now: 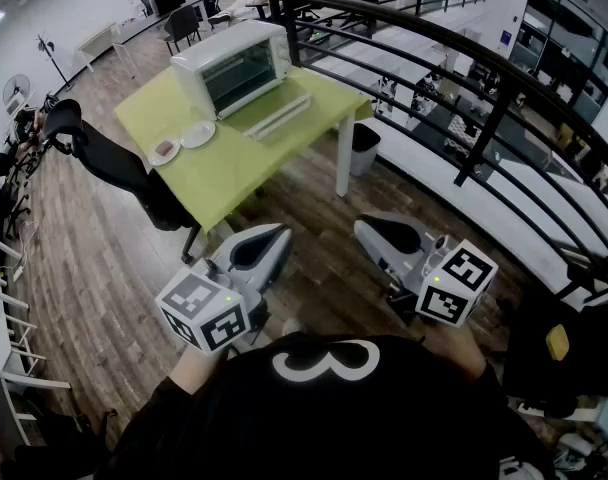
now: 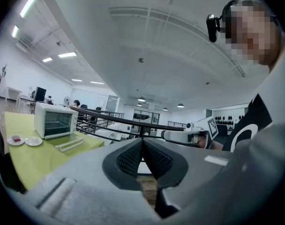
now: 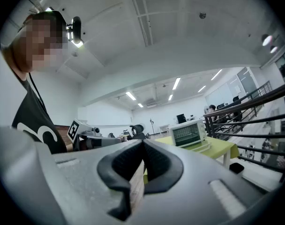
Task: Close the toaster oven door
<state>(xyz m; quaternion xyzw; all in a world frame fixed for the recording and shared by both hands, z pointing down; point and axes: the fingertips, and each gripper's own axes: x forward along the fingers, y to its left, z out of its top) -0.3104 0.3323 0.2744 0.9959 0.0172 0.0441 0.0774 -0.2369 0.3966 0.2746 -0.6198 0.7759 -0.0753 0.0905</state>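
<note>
Far on one green table (image 1: 234, 173): one toaster oven (image 1: 232, 66), door (image 1: 277, 116) dropped open | two plates (image 1: 197, 134) at its left | one black chair (image 1: 109, 158) | wood floor (image 1: 94, 268), black railing (image 1: 504, 98) right | near: left gripper (image 1: 277, 232), right gripper (image 1: 365, 227), both jaws together, empty.

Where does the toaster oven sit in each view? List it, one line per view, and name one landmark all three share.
Head view: toaster oven upper left of centre, at the far end of the green table.
Left gripper view: toaster oven on the left side, about mid-height.
Right gripper view: toaster oven right of centre, just beyond the jaw tips.
Shared landmark: the green table under it.
</note>
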